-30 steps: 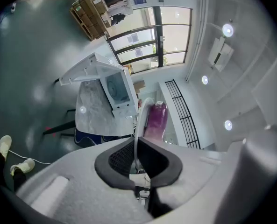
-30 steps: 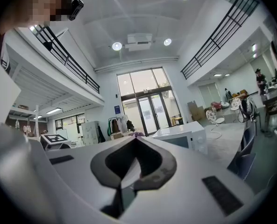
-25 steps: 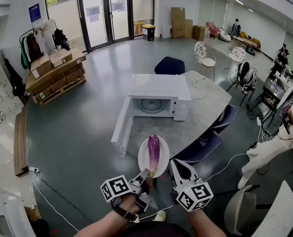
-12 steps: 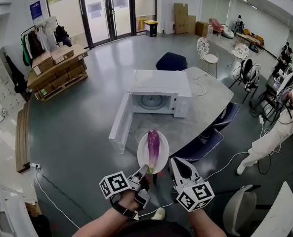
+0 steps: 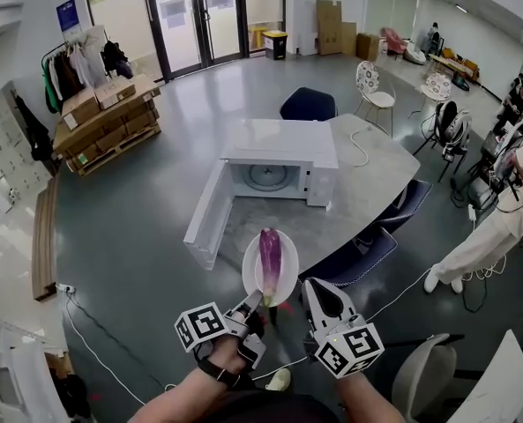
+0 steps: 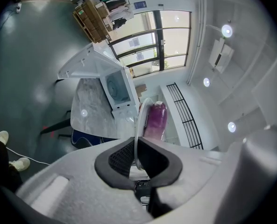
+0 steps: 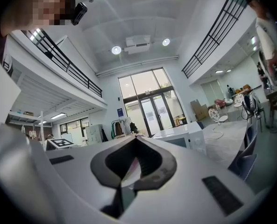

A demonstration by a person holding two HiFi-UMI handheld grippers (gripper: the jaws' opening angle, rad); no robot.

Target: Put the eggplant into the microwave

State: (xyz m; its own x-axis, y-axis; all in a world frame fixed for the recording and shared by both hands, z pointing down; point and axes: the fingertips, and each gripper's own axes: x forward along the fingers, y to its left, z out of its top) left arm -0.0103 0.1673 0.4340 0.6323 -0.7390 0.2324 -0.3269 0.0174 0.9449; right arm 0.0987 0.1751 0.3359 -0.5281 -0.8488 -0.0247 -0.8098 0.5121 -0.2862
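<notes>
A purple eggplant [image 5: 269,254] lies on a white plate [image 5: 250,276] held out in the air short of the table. My left gripper [image 5: 254,300] is shut on the plate's near rim; in the left gripper view the plate [image 6: 139,120] stands edge-on between the pads with the eggplant [image 6: 156,120] past it. The right gripper [image 5: 307,285] hovers just right of the plate, jaws shut, nothing in them. A white microwave [image 5: 279,144] stands on the table, its door [image 5: 204,214] swung wide open to the left and the turntable visible inside. The microwave [image 7: 185,134] also shows ahead in the right gripper view.
The grey round table [image 5: 367,183] has dark blue chairs [image 5: 354,258] at its near right edge and another chair [image 5: 307,104] behind it. A person in white [image 5: 499,218] stands at the right. Cables run over the floor; boxes on pallets [image 5: 102,117] sit far left.
Both grippers and the plate with the eggplant have moved a little forward toward the table and the open microwave. The grip on the plate is unchanged.
</notes>
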